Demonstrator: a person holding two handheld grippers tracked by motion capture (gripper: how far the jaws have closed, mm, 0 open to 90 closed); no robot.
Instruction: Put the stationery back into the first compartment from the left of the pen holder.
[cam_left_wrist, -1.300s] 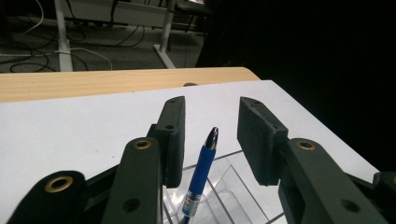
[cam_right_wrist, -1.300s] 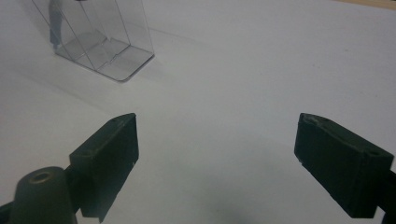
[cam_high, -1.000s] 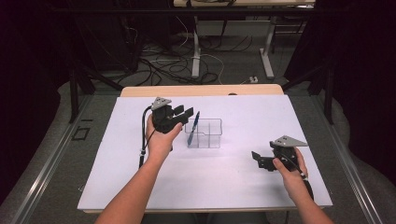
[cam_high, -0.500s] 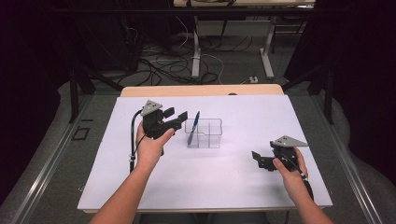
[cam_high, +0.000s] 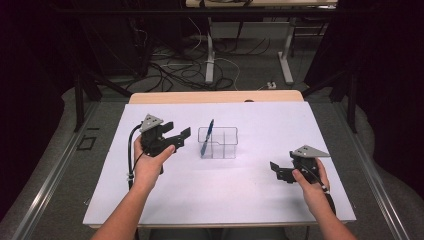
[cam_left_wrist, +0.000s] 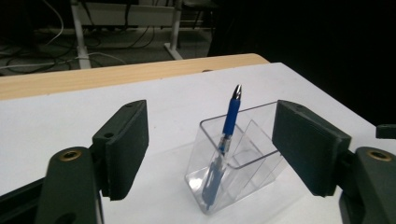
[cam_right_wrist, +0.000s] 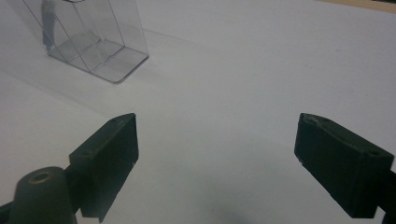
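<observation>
Left tool (cam_high: 177, 137) held above the white tabletop (cam_high: 225, 200), its cable looping down past the wrist; jaws spread and have just been opening, nothing between the pads. From the left gripper view, the blue pen (cam_left_wrist: 225, 135) lies ahead of this tool and apart from it, framed between the two black pads but well beyond them. Pen stands tilted in the near end compartment of the clear organiser (cam_left_wrist: 238, 158), tip end up and leaning on the rim, lower end down on the floor of the compartment. In the high view the clear organiser (cam_high: 218, 143) sits just to the right of the left tool's jaws, with the blue pen (cam_high: 206, 138) in the compartment nearest that tool. Dividers show through the clear walls; the other compartments hold nothing I can make out. Right tool (cam_high: 276, 171) low near the tabletop, well apart to the right of the organiser, grey plate on top, jaws spread with bare white surface between them. In the right gripper view the organiser (cam_right_wrist: 93, 42) lies ahead and off to that tool's left.
</observation>
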